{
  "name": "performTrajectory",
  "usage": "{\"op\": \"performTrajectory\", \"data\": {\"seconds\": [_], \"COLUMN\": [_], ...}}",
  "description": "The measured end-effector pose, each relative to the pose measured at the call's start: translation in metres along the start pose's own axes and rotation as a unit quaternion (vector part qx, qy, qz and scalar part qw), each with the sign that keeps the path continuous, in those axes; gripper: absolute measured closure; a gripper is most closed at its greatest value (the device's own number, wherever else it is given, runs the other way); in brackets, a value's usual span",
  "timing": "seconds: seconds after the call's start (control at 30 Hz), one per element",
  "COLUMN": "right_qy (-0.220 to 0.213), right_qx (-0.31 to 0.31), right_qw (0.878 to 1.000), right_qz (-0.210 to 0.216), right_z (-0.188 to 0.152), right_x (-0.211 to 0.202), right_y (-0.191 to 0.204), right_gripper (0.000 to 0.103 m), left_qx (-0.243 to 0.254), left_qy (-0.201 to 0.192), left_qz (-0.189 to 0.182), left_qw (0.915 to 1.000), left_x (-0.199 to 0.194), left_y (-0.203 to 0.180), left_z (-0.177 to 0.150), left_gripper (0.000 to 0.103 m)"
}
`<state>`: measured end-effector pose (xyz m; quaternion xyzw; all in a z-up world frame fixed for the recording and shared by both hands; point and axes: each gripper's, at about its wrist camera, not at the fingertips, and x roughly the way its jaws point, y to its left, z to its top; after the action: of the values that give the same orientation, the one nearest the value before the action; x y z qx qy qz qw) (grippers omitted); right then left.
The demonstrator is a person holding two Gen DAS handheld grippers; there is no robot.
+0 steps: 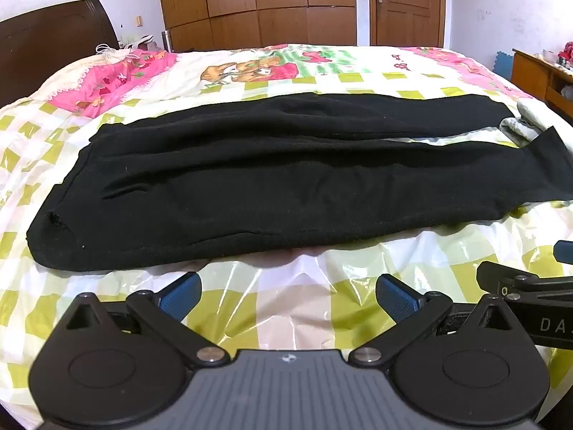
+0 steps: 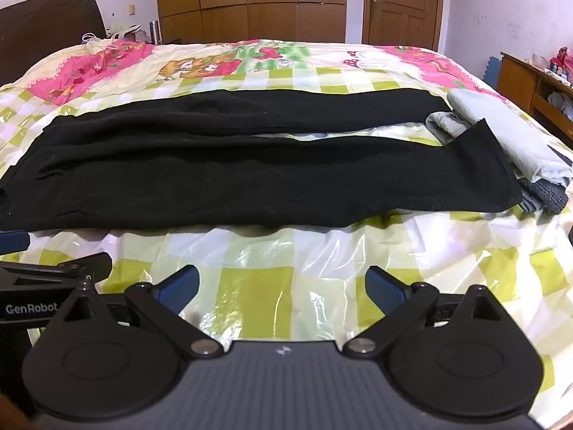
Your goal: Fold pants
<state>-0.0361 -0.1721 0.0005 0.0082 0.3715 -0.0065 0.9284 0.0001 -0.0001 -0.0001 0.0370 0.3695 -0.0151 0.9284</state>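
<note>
- Nearest the left wrist camera, the left hand-held gripper (image 1: 288,295) has its blue-padded fingers (image 1: 181,295) spread wide with nothing between them, poised over the clear plastic sheet (image 1: 272,308) that covers the bed.
- The right hand-held gripper (image 2: 281,288) is likewise spread apart and holds nothing, above the same plastic sheet; each gripper shows at the edge of the other's view, so the two sit side by side.
- Just beyond both sets of fingertips lie the black pants (image 1: 229,186), spread crosswise over the checkered bedspread (image 1: 35,136), waistband end to the left and the two legs running to the right with a narrow gap between them.
- At the leg ends on the right sits a heap of pale grey clothes (image 2: 501,132), partly under the near leg's hem.
- Farther off are the dark headboard (image 1: 53,39) on the left, a wooden wardrobe (image 1: 258,3), a door (image 1: 408,3), and a low wooden cabinet (image 2: 526,82) on the right.
</note>
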Motion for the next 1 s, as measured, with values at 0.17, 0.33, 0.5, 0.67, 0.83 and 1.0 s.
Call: {"op": "performTrajectory", "data": {"seconds": [0.17, 0.33, 0.5, 0.67, 0.83, 1.0], "right_qy": [-0.003, 0.0, 0.0, 0.002, 0.003, 0.004], "right_qx": [0.0, -0.001, -0.001, -0.001, 0.001, 0.0], "right_qw": [1.0, 1.0, 1.0, 1.0, 1.0, 1.0], "right_qz": [0.0, -0.001, 0.0, 0.001, 0.005, 0.008], "right_z": [0.0, -0.0017, -0.0025, -0.0021, -0.001, 0.0014], "right_x": [-0.0001, 0.0001, 0.0014, 0.0015, 0.0014, 0.001], "right_y": [-0.0003, -0.0002, -0.0022, 0.0011, 0.0014, 0.0023], "right_gripper": [0.005, 0.006, 0.006, 0.007, 0.009, 0.01], "left_qx": [-0.002, -0.003, -0.009, -0.009, -0.01, -0.011], "left_qy": [0.001, 0.003, 0.005, 0.004, 0.004, 0.0], "left_qz": [-0.001, -0.004, -0.008, -0.009, -0.009, -0.008], "left_qw": [1.0, 1.0, 0.9999, 0.9999, 0.9999, 0.9999], "left_x": [0.0004, 0.0026, 0.0053, 0.0047, 0.0044, 0.0043], "left_y": [-0.0008, -0.0009, 0.0014, 0.001, 0.0019, 0.0028], "left_z": [-0.0001, -0.004, -0.0041, -0.0044, -0.0036, -0.0033], "left_gripper": [0.0, 0.0, 0.0, 0.0, 0.0, 0.0]}}
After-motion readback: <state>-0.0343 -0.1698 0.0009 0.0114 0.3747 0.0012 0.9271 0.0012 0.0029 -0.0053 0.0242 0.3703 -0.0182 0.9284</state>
